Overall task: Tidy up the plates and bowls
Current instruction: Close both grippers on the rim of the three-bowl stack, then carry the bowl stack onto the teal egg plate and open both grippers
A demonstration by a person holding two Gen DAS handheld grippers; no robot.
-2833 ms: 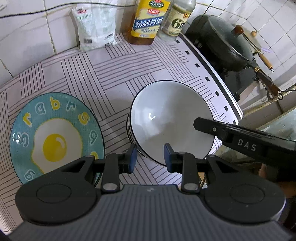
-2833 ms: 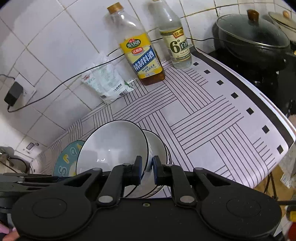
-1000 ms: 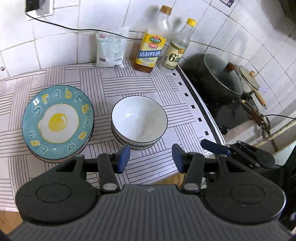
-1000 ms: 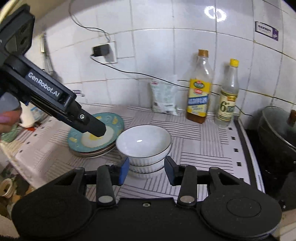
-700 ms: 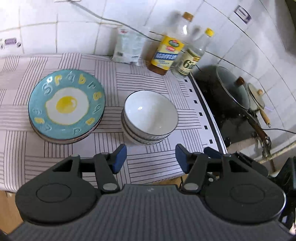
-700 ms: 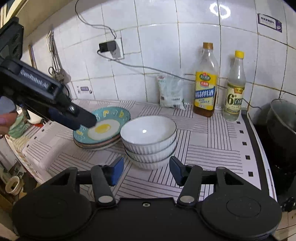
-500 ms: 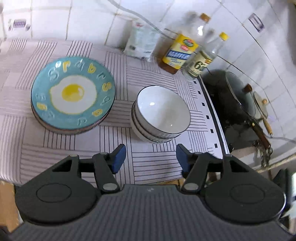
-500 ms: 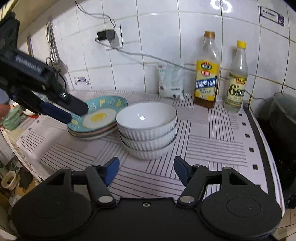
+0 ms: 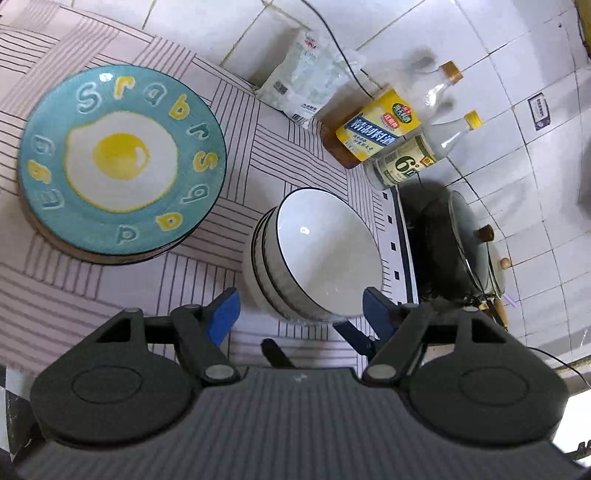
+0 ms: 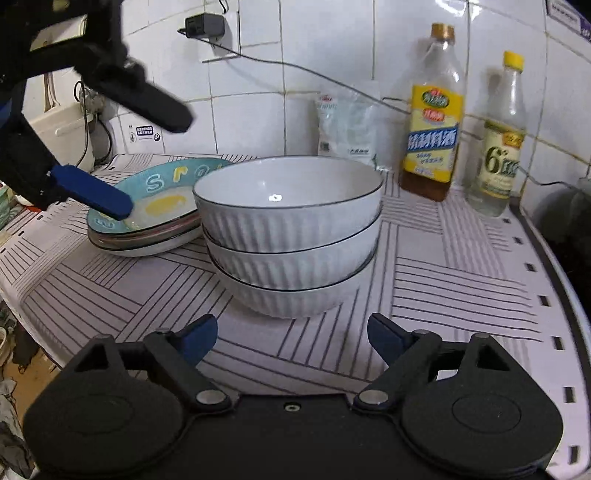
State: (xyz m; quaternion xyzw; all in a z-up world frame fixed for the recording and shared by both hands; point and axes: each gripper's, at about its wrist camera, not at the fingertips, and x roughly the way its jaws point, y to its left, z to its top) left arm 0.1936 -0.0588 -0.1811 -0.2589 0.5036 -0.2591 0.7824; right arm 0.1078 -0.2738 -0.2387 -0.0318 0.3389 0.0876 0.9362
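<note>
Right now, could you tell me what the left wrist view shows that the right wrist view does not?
Only the left wrist view shows the lidded black pot and the whole egg plate face from above. Only the right wrist view shows the wall plug and that the bowl stack holds three bowls. Both show the two bottles, the white bag, and the striped cloth; both grippers' jaws are opening, empty.

I'm seeing glossy ceramic bowls (image 10: 291, 229), a shiny glazed plate (image 9: 122, 162), and matt striped cloth (image 10: 461, 280) covering the desk.
</note>
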